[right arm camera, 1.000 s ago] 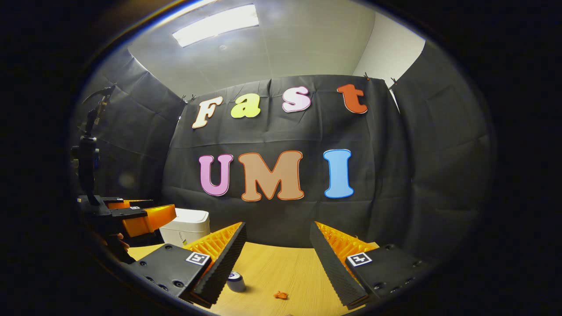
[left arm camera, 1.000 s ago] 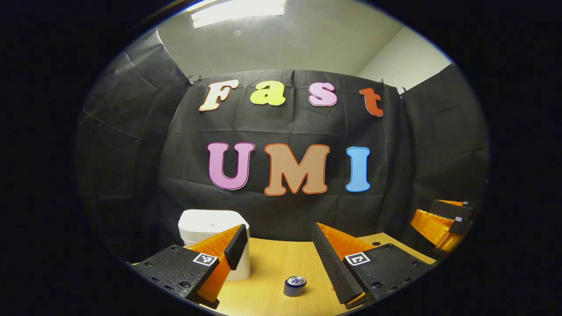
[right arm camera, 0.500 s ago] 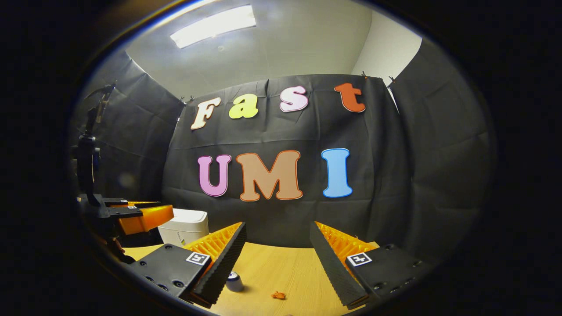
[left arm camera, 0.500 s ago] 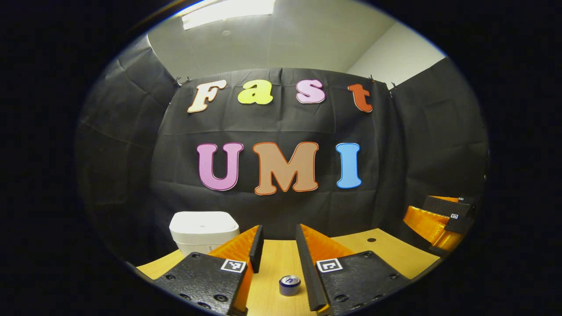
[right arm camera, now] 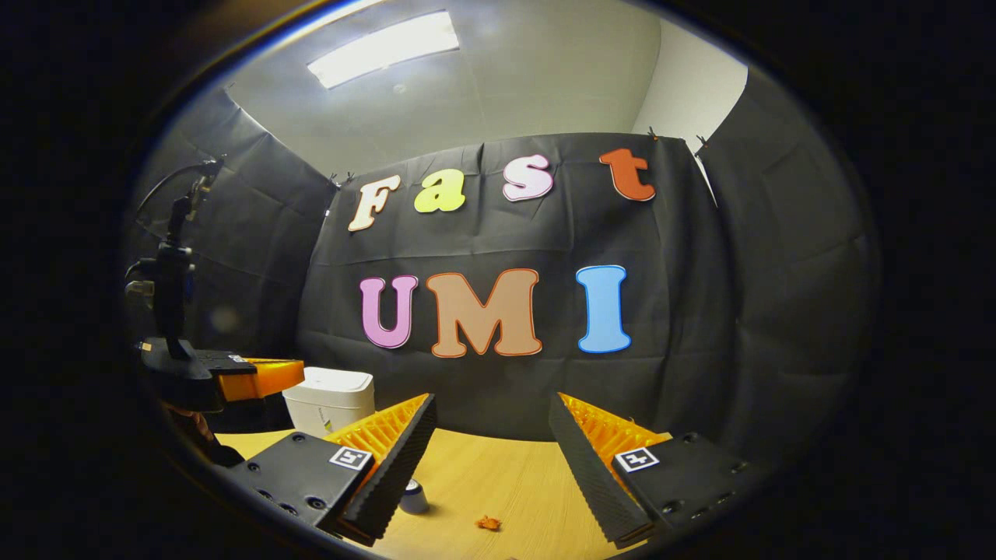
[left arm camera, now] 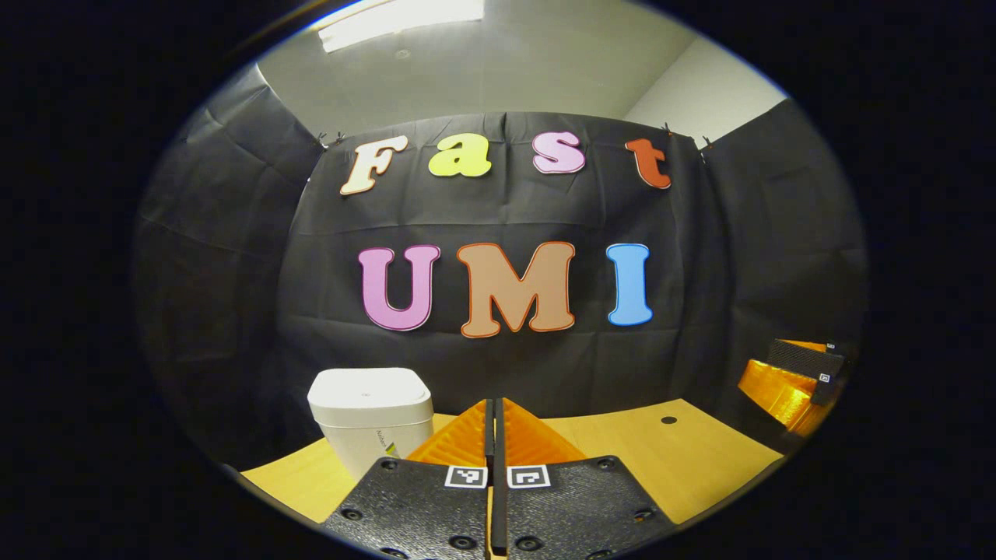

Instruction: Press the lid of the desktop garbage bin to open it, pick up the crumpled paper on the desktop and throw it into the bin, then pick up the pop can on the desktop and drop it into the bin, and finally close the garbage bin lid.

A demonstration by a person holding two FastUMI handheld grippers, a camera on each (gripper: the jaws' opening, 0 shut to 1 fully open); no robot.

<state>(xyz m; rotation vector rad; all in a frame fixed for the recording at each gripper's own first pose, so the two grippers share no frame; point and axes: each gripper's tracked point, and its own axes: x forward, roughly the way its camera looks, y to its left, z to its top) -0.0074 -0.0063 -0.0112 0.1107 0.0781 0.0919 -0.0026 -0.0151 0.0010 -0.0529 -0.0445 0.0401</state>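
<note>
Left gripper jaws fully closed, holding nothing. Right gripper jaws wide open, empty. Bin at 10 o'clock on tabletop, lid down. Likely light, springy: press lid centre. Pop can thin-walled, grip mid-body.

A recording booth inside what looks like an office or lab room: black cloth walls clipped up on three sides, a plain white ceiling with a long panel light (its far end is blurred), and a light wooden tabletop reaching the cloth.
</note>
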